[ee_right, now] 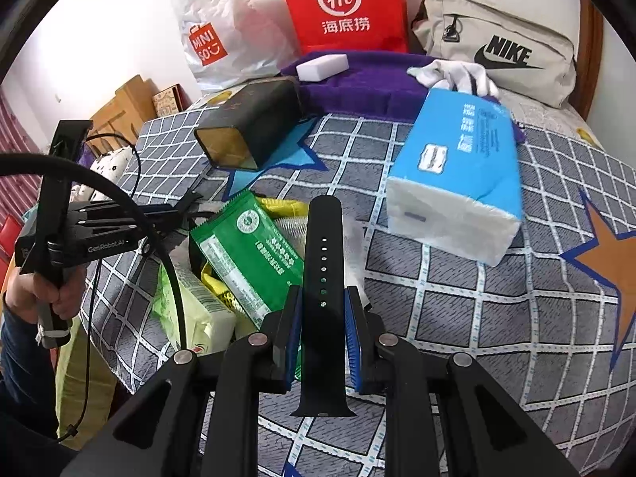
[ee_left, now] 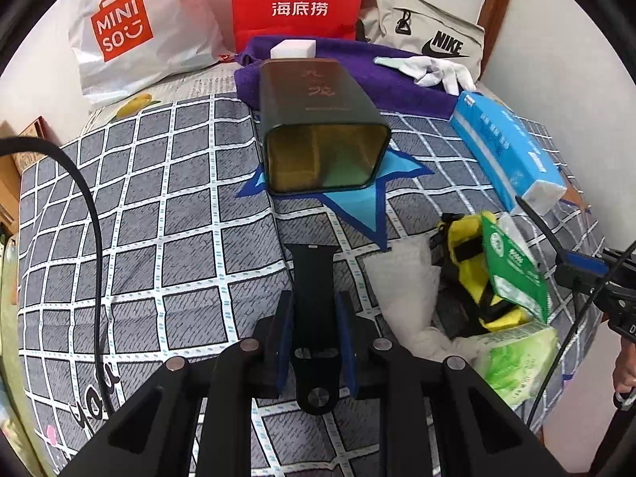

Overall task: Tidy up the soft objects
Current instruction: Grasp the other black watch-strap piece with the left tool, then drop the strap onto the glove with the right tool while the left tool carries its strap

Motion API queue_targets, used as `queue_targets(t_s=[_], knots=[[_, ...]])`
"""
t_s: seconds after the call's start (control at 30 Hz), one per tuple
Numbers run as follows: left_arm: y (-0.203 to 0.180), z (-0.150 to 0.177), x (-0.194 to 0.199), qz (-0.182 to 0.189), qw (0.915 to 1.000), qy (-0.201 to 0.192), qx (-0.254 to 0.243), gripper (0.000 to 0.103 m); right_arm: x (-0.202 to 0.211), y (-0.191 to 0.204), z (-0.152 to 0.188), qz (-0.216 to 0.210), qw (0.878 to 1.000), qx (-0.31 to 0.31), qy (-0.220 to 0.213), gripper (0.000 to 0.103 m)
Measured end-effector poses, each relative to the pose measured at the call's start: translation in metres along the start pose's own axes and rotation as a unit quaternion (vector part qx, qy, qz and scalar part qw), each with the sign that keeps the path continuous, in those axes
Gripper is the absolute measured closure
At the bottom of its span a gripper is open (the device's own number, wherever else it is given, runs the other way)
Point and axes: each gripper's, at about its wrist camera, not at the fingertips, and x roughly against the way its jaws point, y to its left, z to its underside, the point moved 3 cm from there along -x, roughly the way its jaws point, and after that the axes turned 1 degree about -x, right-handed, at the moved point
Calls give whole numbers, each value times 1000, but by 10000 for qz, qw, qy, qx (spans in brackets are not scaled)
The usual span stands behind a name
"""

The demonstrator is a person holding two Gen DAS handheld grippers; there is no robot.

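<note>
Taking the dark tin (ee_left: 322, 127) as the landmark: it lies on its side on the bed (ee_left: 159, 198), its open mouth facing the cameras, and seems to be where things are meant to go. Something yellowish-green shows inside, but I cannot tell what.

Left of the tin and leaning on the wall stands a white shopping bag (ee_left: 131, 28); behind the tin are a red paper bag (ee_left: 298, 0) and a purple towel (ee_left: 357, 79) carrying a white block (ee_left: 293, 48) and white gloves (ee_left: 441, 69).

In front of the tin, the left tool (ee_left: 314, 332) is closed on a short black watch-strap piece (ee_left: 314, 298), which points up the bed toward the tin's mouth. The right tool (ee_right: 324, 330) is likewise clamped on the longer strap piece (ee_right: 322, 278), the one with the row of holes, held above a pile in front of the tin and to its right.

That pile is a green packet (ee_right: 246, 254), a yellow strap (ee_left: 469, 246), a pale green tissue pack (ee_left: 516, 357) and some white plastic wrap (ee_left: 409, 290). Further right of the tin lies a blue tissue pack (ee_left: 512, 159), with a beige bag (ee_left: 429, 31) behind it.

My reading: both strap halves are picked up but not yet put anywhere, and the pile, the tissue packs and the gloves look unsorted. Most of the tidying appears to remain.
</note>
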Motion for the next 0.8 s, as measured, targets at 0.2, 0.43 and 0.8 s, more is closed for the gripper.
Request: queue_targets(t_s=[0.2, 0.43, 0.8], knots=[[-2, -3, 13, -12, 10000, -28, -12, 83, 11, -3, -8, -65, 9999, -48, -111, 83], [0, -14, 22, 40, 9999, -65, 95, 83, 19, -5, -19, -92, 9998, -20, -164, 83], [-7, -31, 36, 174, 9997, -161, 87, 83, 27, -5, -38, -103, 9996, 27, -272, 83]])
